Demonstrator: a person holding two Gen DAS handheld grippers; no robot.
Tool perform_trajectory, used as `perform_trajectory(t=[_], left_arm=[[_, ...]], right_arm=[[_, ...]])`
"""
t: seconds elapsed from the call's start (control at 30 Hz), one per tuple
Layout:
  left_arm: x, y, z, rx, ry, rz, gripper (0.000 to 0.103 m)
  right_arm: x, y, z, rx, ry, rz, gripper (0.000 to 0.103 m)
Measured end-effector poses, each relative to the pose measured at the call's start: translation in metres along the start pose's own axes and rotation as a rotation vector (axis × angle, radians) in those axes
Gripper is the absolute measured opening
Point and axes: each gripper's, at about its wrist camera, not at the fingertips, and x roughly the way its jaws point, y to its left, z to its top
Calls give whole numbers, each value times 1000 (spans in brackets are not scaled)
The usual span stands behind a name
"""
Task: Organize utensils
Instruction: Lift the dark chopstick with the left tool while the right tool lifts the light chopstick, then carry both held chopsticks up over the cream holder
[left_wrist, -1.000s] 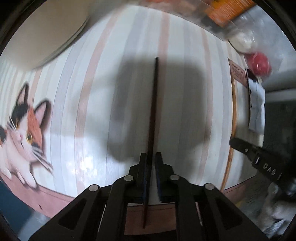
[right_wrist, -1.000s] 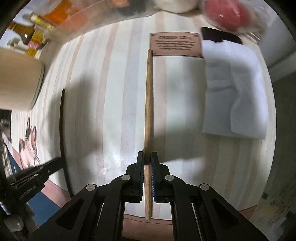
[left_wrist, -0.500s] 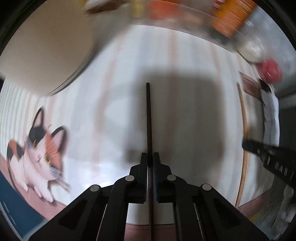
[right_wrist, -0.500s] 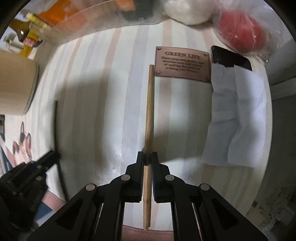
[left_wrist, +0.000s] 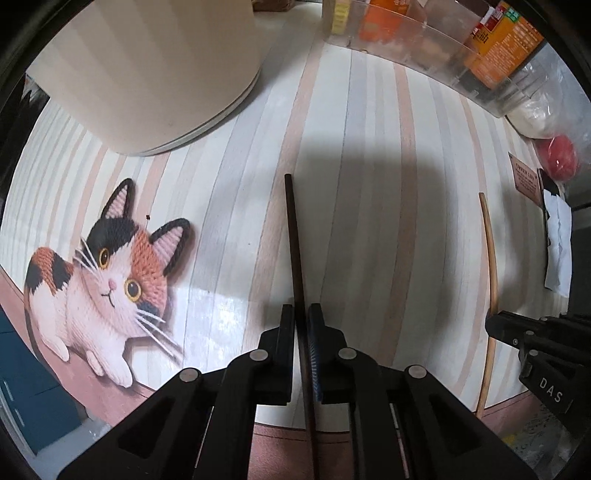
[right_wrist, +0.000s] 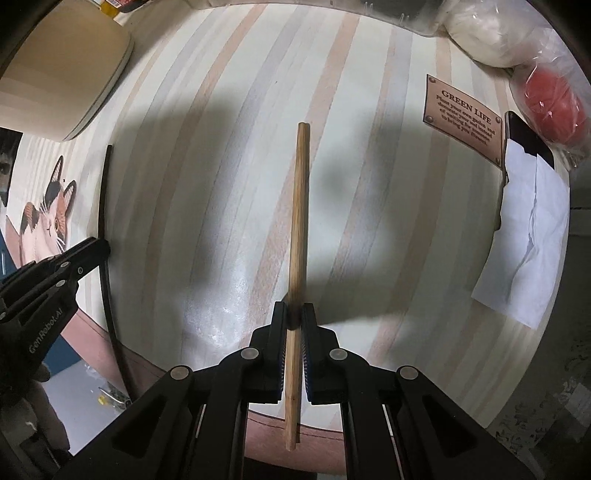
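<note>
My left gripper (left_wrist: 301, 314) is shut on a dark brown chopstick (left_wrist: 293, 236), held above the striped table mat and pointing forward. The dark chopstick also shows in the right wrist view (right_wrist: 104, 206), with the left gripper (right_wrist: 99, 251) at the left edge. My right gripper (right_wrist: 294, 314) is shut on a light wooden chopstick (right_wrist: 298, 206), also held over the mat. The light chopstick shows in the left wrist view (left_wrist: 491, 266), with the right gripper (left_wrist: 493, 325) at the right edge.
A large cream container (left_wrist: 155, 70) stands at the back left. A clear organizer with packets (left_wrist: 443, 40) lines the back. A red ball in a plastic bag (right_wrist: 550, 107), a "Green Life" plaque (right_wrist: 465, 114) and white paper (right_wrist: 524, 236) lie at right. A cat picture (left_wrist: 107, 280) is on the mat's left.
Both grippers have pulled back and turned left with their chopsticks still held. The cream container and the cat picture have come further into the left wrist view.
</note>
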Motion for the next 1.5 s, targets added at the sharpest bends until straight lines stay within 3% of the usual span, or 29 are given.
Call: perform_trajectory(t=[0.4,0.57,0.77,0.97,1.17,1.33,1.5], left_arm=[[-9,1,-11,43,-30,21,7],[-25,-3,-23,58,-75,26,3],[-70,-9,-35,66,-159,-26,3],[-118,4,-39,27,-255,-103,3],[-205,32,-22,-41,-453,-175,2],[-291,60,9,-82,-641,-218,2],[-368,97,50,-110,-803,-188,2]], right_arm=[[3,15,12,4,0,-82,8],[3,30,-3,22,-93,-117,8],[-14,23,-21,95,-188,-17,7],[-68,30,-30,111,-328,79,7],[-143,30,-34,93,-505,177,7],[-241,52,1,33,-694,284,7],[-313,89,47,-41,-837,337,7]])
